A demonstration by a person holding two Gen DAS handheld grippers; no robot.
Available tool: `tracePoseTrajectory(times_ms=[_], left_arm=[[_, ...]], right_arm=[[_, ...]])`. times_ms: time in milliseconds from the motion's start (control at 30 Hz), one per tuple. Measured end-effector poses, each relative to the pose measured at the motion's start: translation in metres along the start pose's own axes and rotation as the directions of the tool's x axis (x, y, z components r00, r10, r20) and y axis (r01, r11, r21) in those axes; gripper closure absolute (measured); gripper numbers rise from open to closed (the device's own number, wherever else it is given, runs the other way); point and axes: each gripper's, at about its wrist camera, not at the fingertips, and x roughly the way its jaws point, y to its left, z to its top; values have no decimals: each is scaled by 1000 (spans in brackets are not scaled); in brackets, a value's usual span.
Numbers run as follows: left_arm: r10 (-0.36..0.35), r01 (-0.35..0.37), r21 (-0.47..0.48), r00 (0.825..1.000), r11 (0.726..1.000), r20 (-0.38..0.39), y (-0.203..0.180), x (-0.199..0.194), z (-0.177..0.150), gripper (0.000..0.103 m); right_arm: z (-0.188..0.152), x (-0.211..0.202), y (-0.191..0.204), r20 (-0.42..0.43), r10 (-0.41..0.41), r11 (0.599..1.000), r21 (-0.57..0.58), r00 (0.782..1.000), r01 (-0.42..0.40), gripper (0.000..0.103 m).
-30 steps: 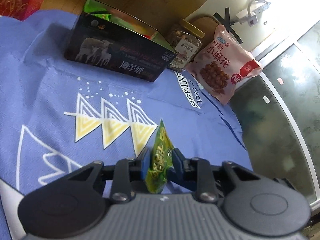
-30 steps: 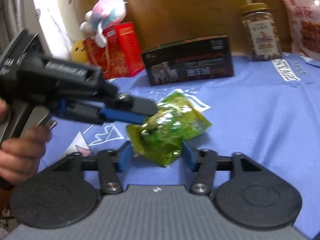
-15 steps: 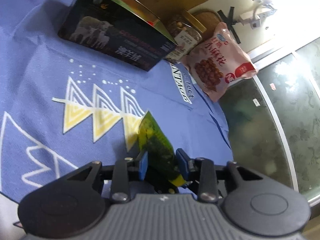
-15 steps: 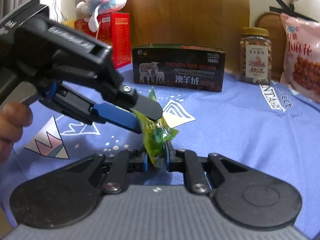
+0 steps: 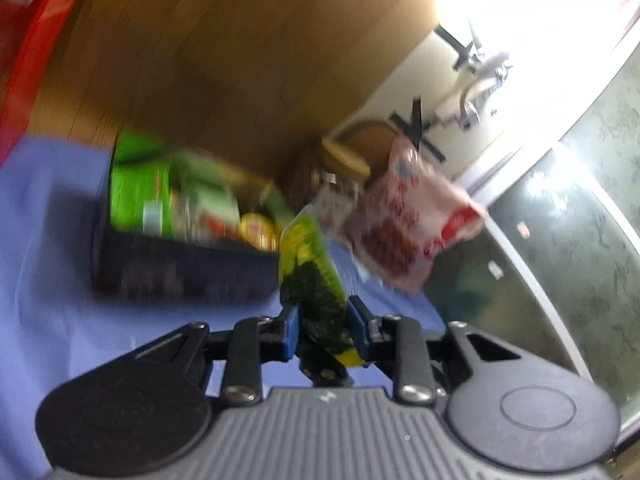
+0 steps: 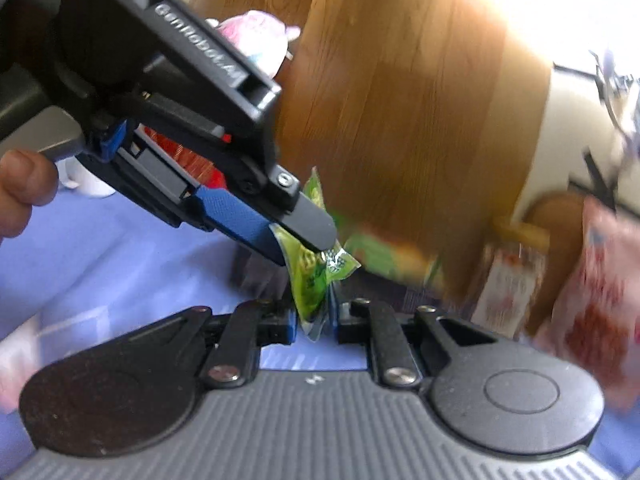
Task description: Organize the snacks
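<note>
Both frames motion-blurred. Green snack packet [image 5: 314, 280] held off the blue cloth [image 5: 48, 240], gripped by both tools at once. Left claw [image 5: 323, 332] closed on the packet's lower part; the packet stands up between its blue pads [image 5: 289, 330] and leans toward 12 o'clock in the left wrist view. In the right wrist view the left claw [image 6: 298, 236] enters from 10 o'clock, its dark finger and blue pad pinching the packet [image 6: 314, 276] near its top edge, a hand [image 6: 24, 184] behind it at 9 o'clock. Right claw [image 6: 316, 326] narrowed on the packet's bottom edge, pads touching the crinkled film on both sides. Beyond the packet in the left wrist view: dark open box [image 5: 180, 272] on the cloth at 10 o'clock, with blurred green and yellow contents showing over its rim. Just right of the box, a jar with a tan lid [image 5: 340, 168], and beside that a pink snack bag [image 5: 408, 232] at 1 o'clock, leaning upright. Red box [image 5: 28, 44] at the far 10 o'clock edge. Wooden panel [image 5: 240, 60] behind everything. In the right wrist view a pink plush toy [image 6: 256, 40] sits at 11 o'clock behind the left tool. Whether the surface under the cloth is a tabletop cannot be told.
</note>
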Motion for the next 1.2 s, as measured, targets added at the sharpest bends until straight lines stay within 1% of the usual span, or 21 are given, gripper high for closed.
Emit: tracePoseTrajectory(times_ms=[100,167,200,233,267,300,333,400,500,533,633,700,733,833,933,1000,1067,1100,1167,1200], left_arm=[[52,-53,29,998,998,39,2,14,28,77],[91,-92,37,995,995,43,8,30,43,72],[116,-117,41,993,992,38,13,41,49,71],[157,-159,42,987,986,33,17,49,52,71],[197,-199,45,980,979,31,20,55,52,72],[217,-219,48,975,975,38,23,58,53,63],[221,-223,47,975,974,37,25,58,51,68],[253,-256,61,966,965,55,25,56,48,68],[281,-284,58,958,957,55,24,53,42,68],[283,-286,59,958,956,56,24,48,40,68],[313,-319,85,947,944,76,16,36,32,68],[325,-333,106,942,937,84,6,27,24,68],[331,-340,120,940,933,87,0,23,19,68],[365,-379,182,925,907,107,-24,9,-6,65],[387,-403,235,915,884,113,-46,-1,-35,64],[408,-424,268,905,865,116,-59,-5,-55,63],[437,-454,297,891,840,127,-70,-8,-74,58],[450,-468,308,883,828,132,-74,-9,-83,55],[465,-481,320,876,816,130,-81,-10,-98,54],[472,-487,322,872,812,129,-84,-12,-104,53]], right_arm=[[16,38,-8,-5,-35,998,-55,999,35,87],[21,63,-17,-34,-53,997,-50,998,51,86],[21,71,-20,-55,-69,997,-45,996,66,80],[19,77,-23,-85,-81,996,-37,993,78,71],[17,77,-27,-100,-73,997,-10,992,73,67],[14,70,-29,-89,-61,998,22,994,63,67],[10,59,-31,-65,-65,997,46,996,68,66],[5,42,-32,-55,-63,995,75,996,67,64],[-4,12,-34,-41,-50,985,161,998,56,64],[-7,2,-34,-38,-44,979,196,998,50,64],[-16,-27,-32,-28,-28,956,290,999,35,64],[-21,-47,-30,-23,-19,941,338,1000,26,64],[-30,-52,-30,-21,-12,930,367,1000,19,64],[-46,-68,-27,-22,25,889,457,999,-12,64],[-58,-82,-32,-34,80,825,562,996,-47,64],[-66,-90,-39,-30,115,760,646,993,-69,64],[-75,-102,-45,-16,147,681,727,989,-90,63],[-79,-108,-46,-10,158,649,755,987,-96,62],[-84,-117,-48,4,174,589,801,985,-107,62],[-85,-120,-48,12,182,567,816,983,-115,62]])
